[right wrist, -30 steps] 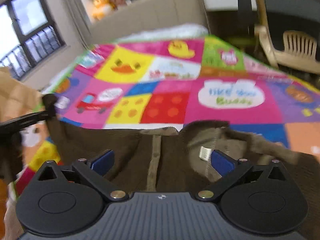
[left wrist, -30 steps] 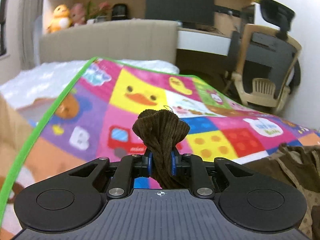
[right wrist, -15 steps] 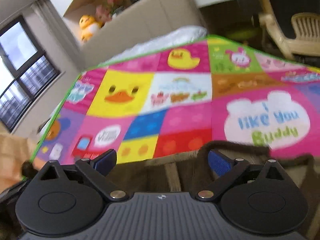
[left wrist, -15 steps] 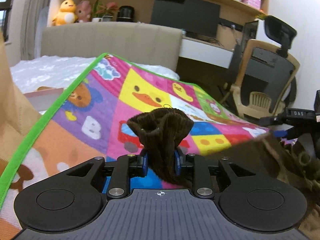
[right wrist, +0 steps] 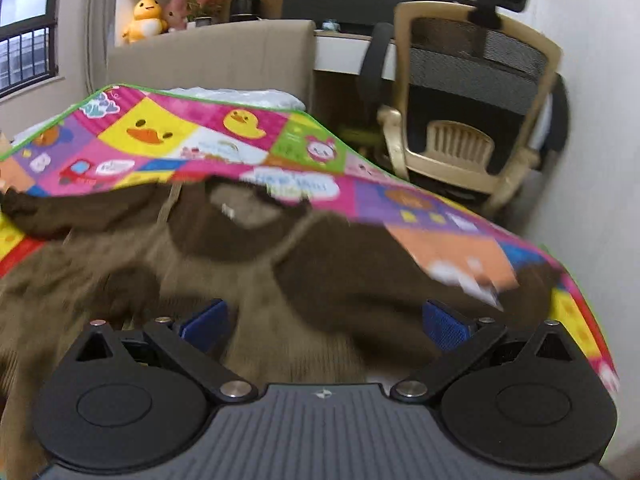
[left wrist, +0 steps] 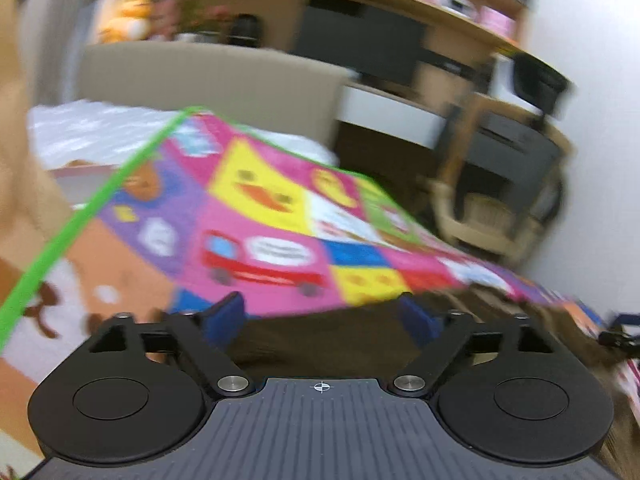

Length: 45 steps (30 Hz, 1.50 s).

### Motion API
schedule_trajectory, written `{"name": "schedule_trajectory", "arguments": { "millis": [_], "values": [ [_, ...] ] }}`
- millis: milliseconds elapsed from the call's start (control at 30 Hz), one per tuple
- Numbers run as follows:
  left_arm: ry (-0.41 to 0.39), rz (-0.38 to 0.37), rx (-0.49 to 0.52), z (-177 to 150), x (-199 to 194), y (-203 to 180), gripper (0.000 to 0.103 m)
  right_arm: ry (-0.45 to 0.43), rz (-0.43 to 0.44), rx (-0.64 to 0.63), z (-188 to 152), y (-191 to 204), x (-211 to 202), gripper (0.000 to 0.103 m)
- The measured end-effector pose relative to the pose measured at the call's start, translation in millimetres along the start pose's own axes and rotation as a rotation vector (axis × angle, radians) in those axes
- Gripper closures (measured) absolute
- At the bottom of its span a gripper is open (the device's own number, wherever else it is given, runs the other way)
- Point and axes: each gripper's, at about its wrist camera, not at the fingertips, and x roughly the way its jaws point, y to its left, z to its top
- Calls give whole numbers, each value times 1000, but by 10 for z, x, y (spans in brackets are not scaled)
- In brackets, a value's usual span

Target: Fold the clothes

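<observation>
A brown corduroy garment (right wrist: 224, 256) lies spread and rumpled on the colourful play mat (right wrist: 168, 136), its collar and white label facing up. In the left wrist view my left gripper (left wrist: 322, 316) hangs just above a dark brown part of the garment (left wrist: 320, 340); its jaws are opening, and the blue pads stand wide apart and press on nothing. In the right wrist view my right gripper (right wrist: 322, 320) is open low over the garment's body, with the cloth below and between its blue pads but not pinched.
The mat (left wrist: 256, 216) covers a bed with a beige headboard (left wrist: 208, 80). An office chair (right wrist: 476, 92) and a desk stand to the right, past the bed's edge. A shelf with plush toys (right wrist: 148, 16) runs behind. The right gripper's tip (left wrist: 620, 336) shows at the far right.
My left gripper has let go of the bunched brown cuff and its jaws have spread wide. The right gripper has swung to the right over the garment, staying open.
</observation>
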Motion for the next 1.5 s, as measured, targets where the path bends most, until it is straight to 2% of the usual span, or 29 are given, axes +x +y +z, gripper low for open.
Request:
{"name": "schedule_trajectory", "arguments": {
  "millis": [100, 233, 333, 433, 467, 567, 600, 633, 700, 733, 767, 833, 933, 1067, 1167, 1267, 1333, 1400, 1433, 1500],
  "values": [
    [53, -73, 87, -109, -70, -366, 8, -32, -1, -30, -254, 119, -406, 0],
    [137, -163, 237, -389, -214, -850, 6, -60, 166, -115, -535, 427, -942, 0],
    [182, -203, 369, -686, -401, -1153, 6, -8, 271, -175, -742, 751, -1082, 0],
    [225, -249, 465, -1002, -630, -1375, 5, 31, 297, -304, -959, 1089, -1152, 0],
    [233, -260, 484, -1095, -699, -1422, 5, 38, 283, -348, -1020, 1197, -1160, 0],
    [261, -285, 493, -1300, -833, -1535, 4, 36, 149, -463, -1065, 1468, -1063, 0],
    [267, -285, 494, -1346, -852, -1572, 4, 5, 66, -501, -1052, 1515, -1029, 0],
    [269, -277, 500, -1387, -860, -1608, 4, -53, -56, -527, -1011, 1520, -1006, 0],
    [259, -245, 531, -1467, -866, -1686, 4, -158, -232, -489, -910, 1416, -1034, 0],
    [254, -232, 547, -1498, -847, -1709, 4, -193, -285, -446, -841, 1332, -1068, 0],
    [250, -220, 561, -1528, -823, -1726, 4, -204, -298, -406, -792, 1251, -1110, 0],
    [272, -183, 560, -1575, -725, -1699, 4, -185, -244, -368, -788, 1146, -1183, 0],
    [280, -117, 576, -1587, -624, -1602, 4, -102, -91, -377, -1001, 1134, -1234, 0],
    [223, 2, 585, -1489, -579, -1400, 4, -18, -2, -375, -1294, 1222, -1246, 0],
    [145, 143, 565, -1297, -548, -1199, 4, -35, -36, -382, -1321, 1276, -1237, 0],
    [85, 256, 484, -1042, -569, -993, 4, -64, -71, -374, -1220, 1214, -1265, 0],
    [65, 209, 436, -924, -701, -960, 4, -47, -81, -383, -1201, 1143, -1257, 0],
    [70, 88, 441, -950, -836, -1061, 3, -26, -131, -420, -1274, 1127, -1185, 0],
    [80, 24, 455, -998, -889, -1138, 3, -26, -187, -440, -1296, 1117, -1141, 0],
    [116, -71, 517, -1163, -912, -1325, 2, -68, -305, -390, -1216, 1021, -1128, 0]
  ]
}}
